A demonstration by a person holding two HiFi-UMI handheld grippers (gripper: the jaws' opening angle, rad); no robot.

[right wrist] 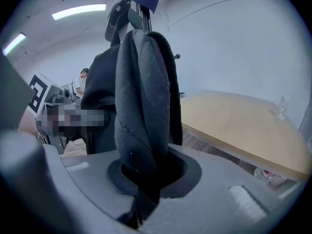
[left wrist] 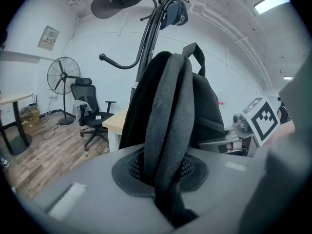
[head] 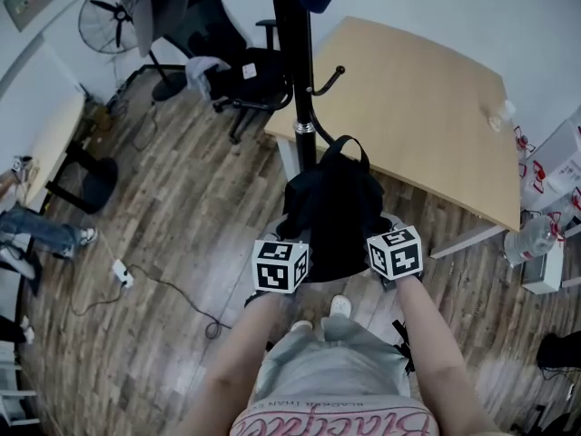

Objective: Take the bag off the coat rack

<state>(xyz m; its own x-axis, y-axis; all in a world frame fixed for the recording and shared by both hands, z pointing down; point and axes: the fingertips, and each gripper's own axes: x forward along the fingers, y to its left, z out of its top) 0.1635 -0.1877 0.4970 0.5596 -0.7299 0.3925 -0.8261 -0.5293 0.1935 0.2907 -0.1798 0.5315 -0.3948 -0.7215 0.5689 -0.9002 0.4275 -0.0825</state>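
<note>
A black backpack [head: 331, 209] hangs between my two grippers, just in front of the black coat rack pole [head: 290, 53]. The left gripper [head: 281, 263] is shut on one padded shoulder strap [left wrist: 163, 130], which runs up out of its jaws. Another strap [right wrist: 144, 106] is pinched by the right gripper [head: 394, 251], which is shut on it. The bag's top loop [head: 350, 143] stands free, and the nearest rack hook [head: 330, 78] is bare. In the left gripper view the loop [left wrist: 196, 52] also touches no hook. A dark cap [left wrist: 176, 14] hangs high on the rack.
A light wooden table [head: 427, 107] stands right behind the rack. A black office chair [head: 241, 71] and a floor fan [head: 109, 12] are at the back left. A power strip [head: 121, 273] with its cable lies on the wood floor. Someone's legs [head: 36, 230] show at the left edge.
</note>
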